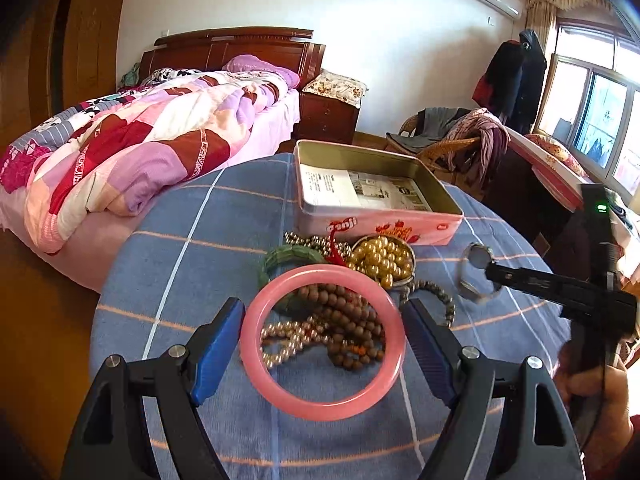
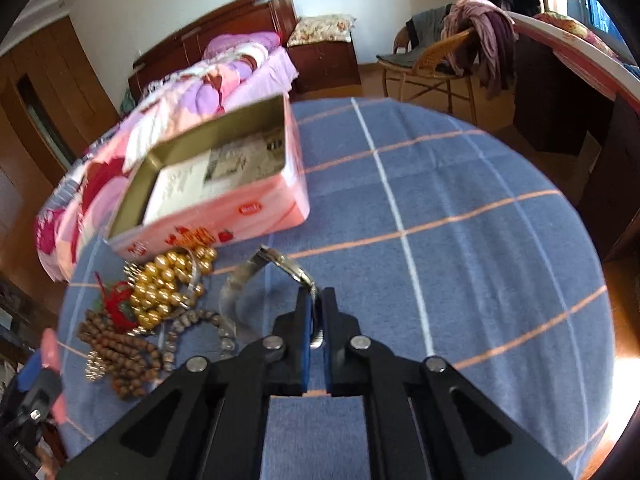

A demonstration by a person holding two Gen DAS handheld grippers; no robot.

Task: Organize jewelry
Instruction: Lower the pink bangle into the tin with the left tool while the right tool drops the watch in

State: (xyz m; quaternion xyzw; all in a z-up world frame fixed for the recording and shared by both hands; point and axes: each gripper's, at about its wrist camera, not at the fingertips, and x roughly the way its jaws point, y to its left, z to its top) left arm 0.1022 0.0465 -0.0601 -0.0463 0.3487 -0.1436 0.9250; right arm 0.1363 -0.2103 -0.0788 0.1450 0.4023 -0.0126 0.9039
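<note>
My left gripper (image 1: 323, 312) holds a pink bangle (image 1: 280, 394) between its blue pads, above a pile of jewelry: brown bead strings (image 1: 348, 328), pearl strands (image 1: 288, 336), a green bangle (image 1: 288, 258) and gold beads (image 1: 382, 260). My right gripper (image 2: 316, 300) is shut on a silver wristwatch (image 2: 280, 262), lifted just above the cloth; it also shows in the left wrist view (image 1: 478, 276). An open pink tin box (image 1: 376, 196) lined with printed paper stands behind the pile; it also shows in the right wrist view (image 2: 224, 208).
The round table has a blue checked cloth (image 2: 460, 220). A bed with a patchwork quilt (image 1: 132, 140) is at the left, a nightstand (image 1: 328, 116) behind, and a wicker chair with clothes (image 1: 452, 140) and a desk at the right.
</note>
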